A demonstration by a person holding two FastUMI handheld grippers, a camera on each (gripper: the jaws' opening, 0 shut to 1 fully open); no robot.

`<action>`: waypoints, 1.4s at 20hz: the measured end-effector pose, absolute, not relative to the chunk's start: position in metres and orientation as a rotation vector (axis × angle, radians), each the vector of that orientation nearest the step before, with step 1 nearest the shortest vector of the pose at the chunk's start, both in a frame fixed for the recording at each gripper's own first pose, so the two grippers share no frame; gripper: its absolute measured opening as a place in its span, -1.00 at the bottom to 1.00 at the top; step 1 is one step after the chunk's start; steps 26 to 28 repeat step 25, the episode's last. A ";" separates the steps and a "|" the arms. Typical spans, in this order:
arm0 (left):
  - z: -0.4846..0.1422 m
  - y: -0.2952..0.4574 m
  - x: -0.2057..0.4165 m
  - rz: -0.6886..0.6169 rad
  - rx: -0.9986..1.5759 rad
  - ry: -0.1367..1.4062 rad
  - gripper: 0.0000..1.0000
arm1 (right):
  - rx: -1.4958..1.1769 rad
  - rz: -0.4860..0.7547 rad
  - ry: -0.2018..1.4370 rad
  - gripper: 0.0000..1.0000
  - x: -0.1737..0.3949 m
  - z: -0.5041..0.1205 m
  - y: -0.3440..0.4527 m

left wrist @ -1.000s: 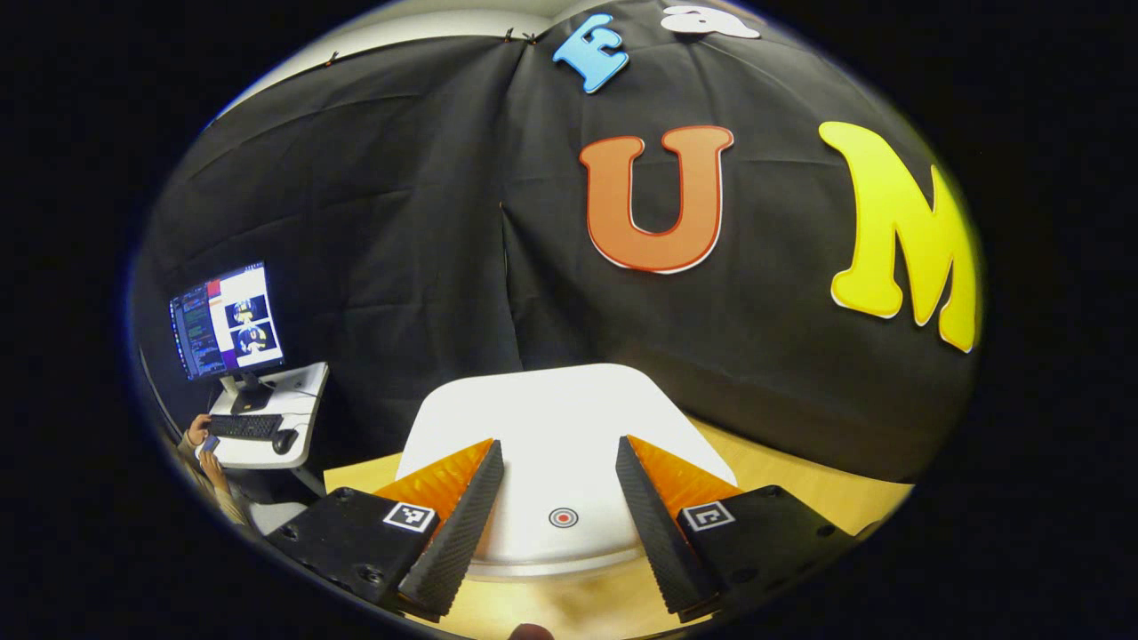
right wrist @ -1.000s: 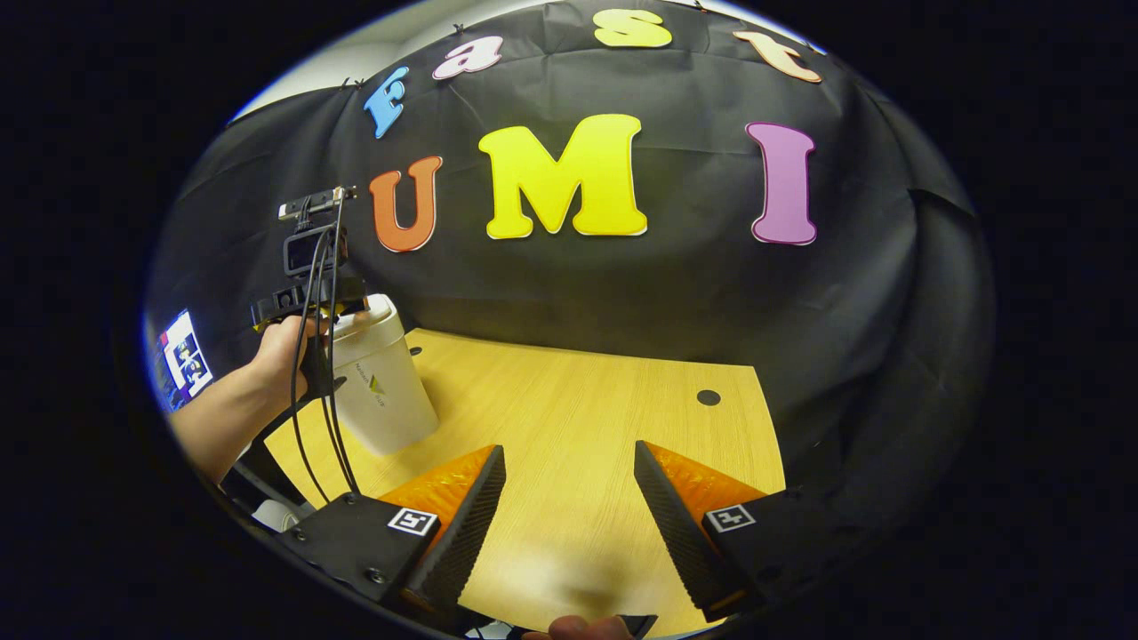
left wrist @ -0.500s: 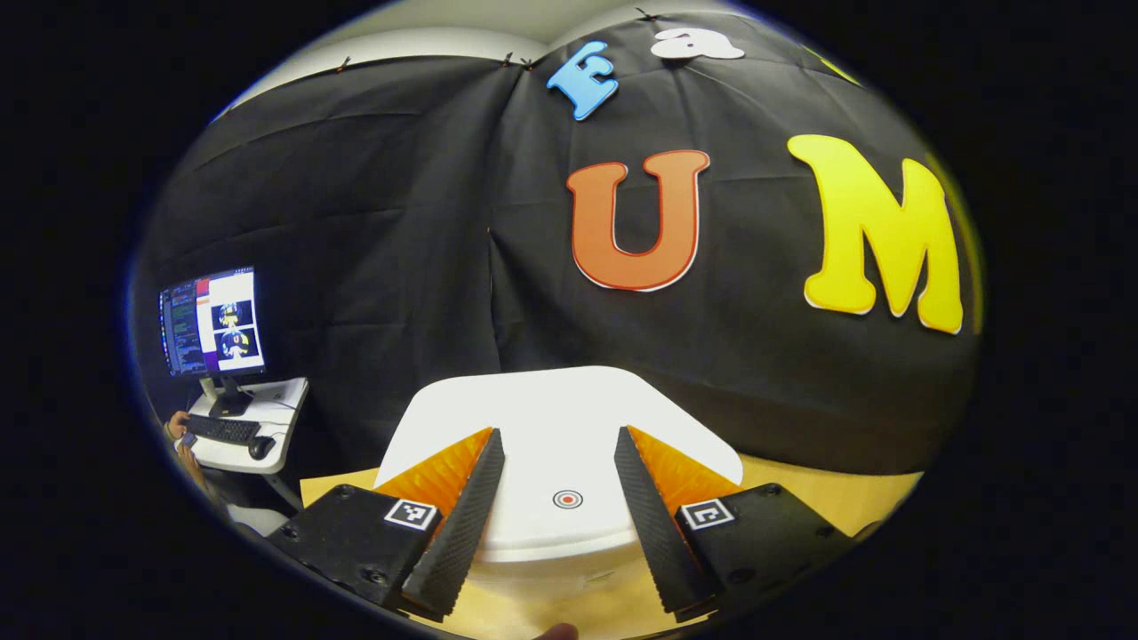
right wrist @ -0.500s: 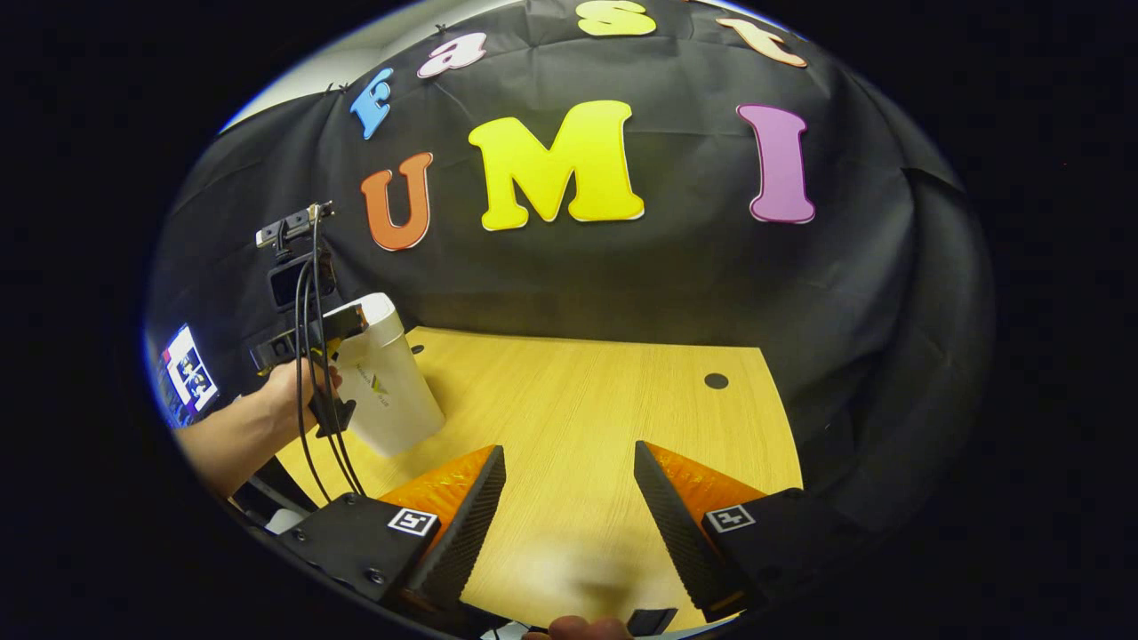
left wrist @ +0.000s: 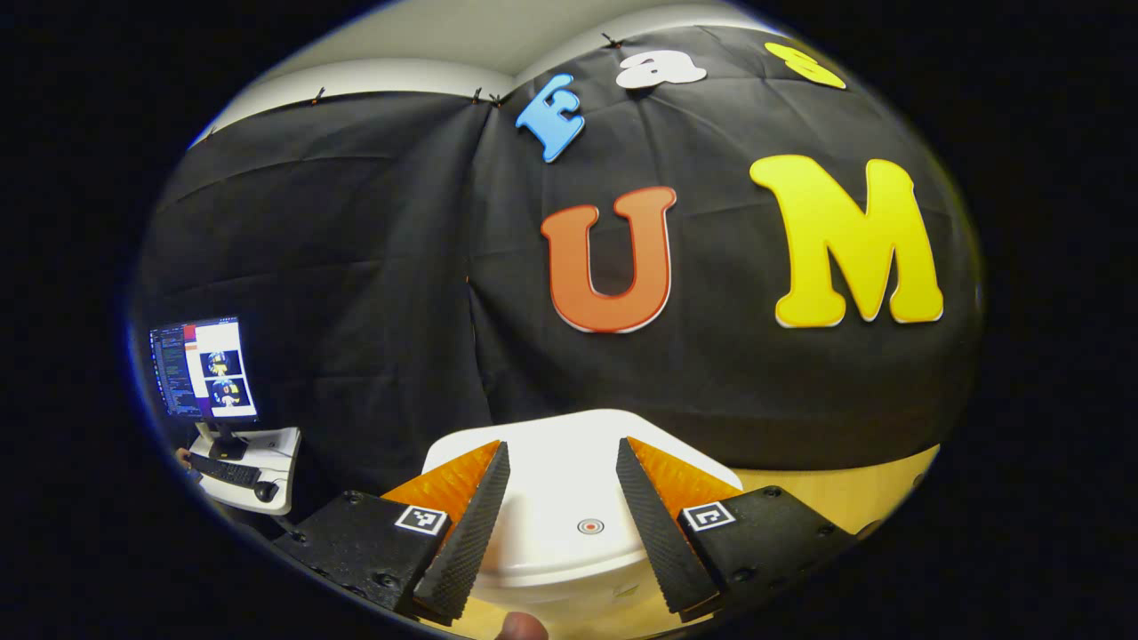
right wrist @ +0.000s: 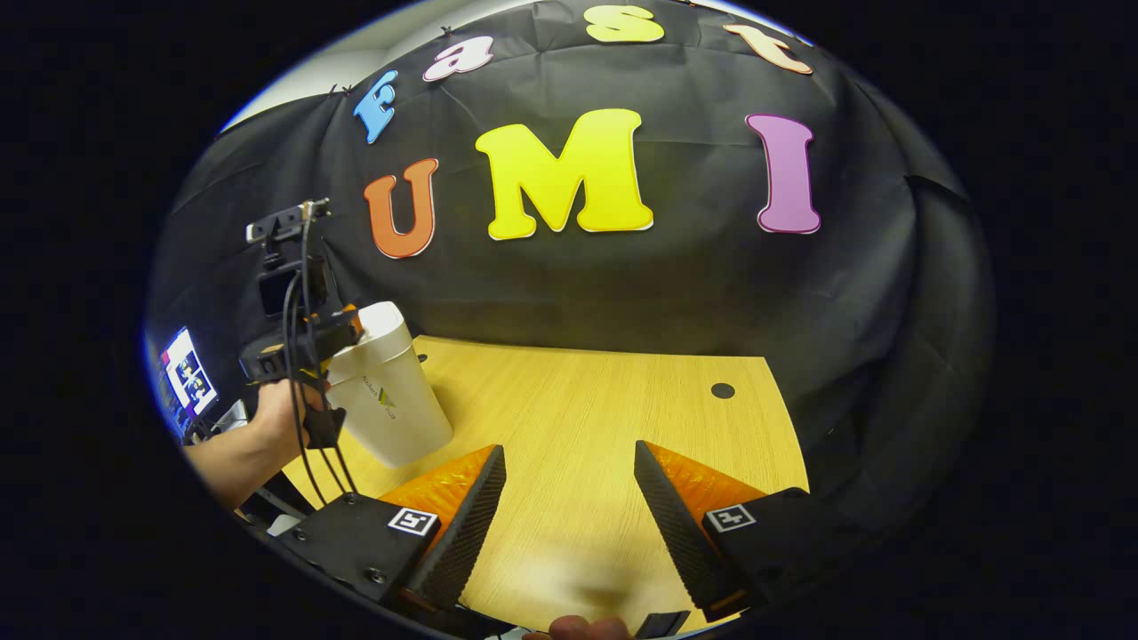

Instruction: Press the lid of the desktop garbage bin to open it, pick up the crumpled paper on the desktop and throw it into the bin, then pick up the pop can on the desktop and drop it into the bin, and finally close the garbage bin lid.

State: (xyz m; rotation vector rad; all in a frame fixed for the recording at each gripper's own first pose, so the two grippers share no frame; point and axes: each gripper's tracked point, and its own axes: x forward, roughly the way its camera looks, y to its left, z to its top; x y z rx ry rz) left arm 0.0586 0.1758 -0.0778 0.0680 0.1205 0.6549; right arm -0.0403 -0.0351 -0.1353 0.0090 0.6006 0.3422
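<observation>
Both jaws spread above the wooden desk (right wrist: 587,418), monitor (left wrist: 203,369) beyond.

A recording booth in a lab. Black cloth (right wrist: 622,293) walls in a wooden table (right wrist: 578,418). Left of the left hand-held gripper (left wrist: 556,524) stands a monitor (left wrist: 203,369) (keyboard (left wrist: 220,470) below it).

The bin lid (left wrist: 569,484) between the left gripper's fingers is white with a small red ring mark. Ahead of the right gripper's fingers the desktop (right wrist: 587,409) is pale yellow woodgrain with 1 black dot.
</observation>
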 end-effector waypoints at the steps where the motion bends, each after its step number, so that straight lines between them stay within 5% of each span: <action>1: -0.063 0.169 0.061 0.610 0.071 0.092 0.63 | 0.006 0.330 0.582 0.87 -0.038 -0.130 -0.035; 14: -0.009 0.051 -0.008 0.073 0.006 0.051 1.00 | -0.061 0.175 0.174 0.87 -0.028 -0.025 0.004; 15: -0.011 0.044 -0.017 0.047 -0.008 0.049 0.91 | -0.064 0.169 0.166 0.87 -0.032 -0.024 0.009; 28: -0.009 0.017 -0.052 -0.030 -0.066 0.029 0.92 | -0.012 0.074 0.101 0.89 -0.055 -0.016 0.012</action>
